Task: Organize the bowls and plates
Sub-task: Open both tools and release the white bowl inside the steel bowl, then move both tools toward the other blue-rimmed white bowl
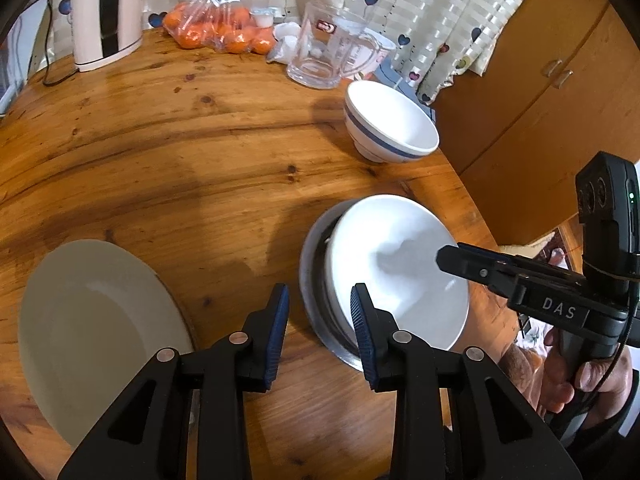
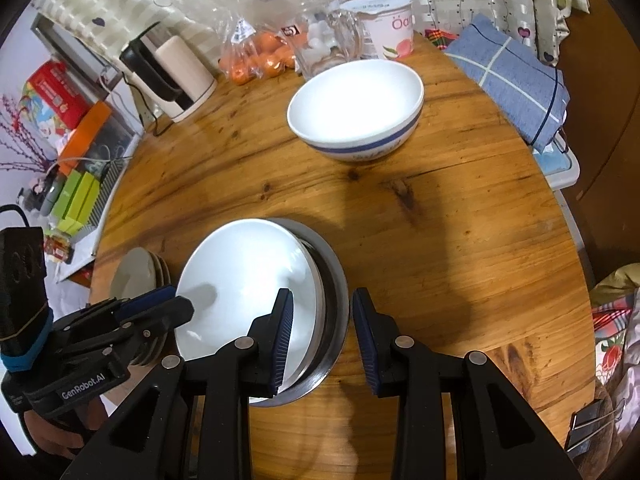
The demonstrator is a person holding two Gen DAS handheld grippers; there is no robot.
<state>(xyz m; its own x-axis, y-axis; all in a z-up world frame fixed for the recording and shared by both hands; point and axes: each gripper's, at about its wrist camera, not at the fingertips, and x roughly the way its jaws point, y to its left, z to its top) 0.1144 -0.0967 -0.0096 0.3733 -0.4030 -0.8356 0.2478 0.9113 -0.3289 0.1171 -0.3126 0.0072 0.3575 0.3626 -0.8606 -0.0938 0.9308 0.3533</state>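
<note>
A white bowl (image 1: 396, 268) sits tilted inside a steel bowl (image 1: 312, 304) near the table's edge; both show in the right wrist view, white bowl (image 2: 244, 284), steel bowl (image 2: 334, 320). A blue-striped white bowl (image 1: 390, 124) (image 2: 356, 110) stands farther back. A stack of white plates (image 1: 96, 328) (image 2: 138, 270) lies at the left. My left gripper (image 1: 320, 320) is open and empty, beside the steel bowl's left rim. My right gripper (image 2: 320, 332) is open, its jaws either side of the nested bowls' right rim; it also shows in the left wrist view (image 1: 460, 258).
On the round wooden table (image 1: 180, 152) stand a glass mug (image 1: 326, 48), a bag of oranges (image 1: 224, 28), a white kettle (image 1: 104, 20) and a yoghurt tub (image 2: 390, 26). A folded blue cloth (image 2: 512, 76) lies at the right edge. A wooden cabinet (image 1: 540, 92) is beyond.
</note>
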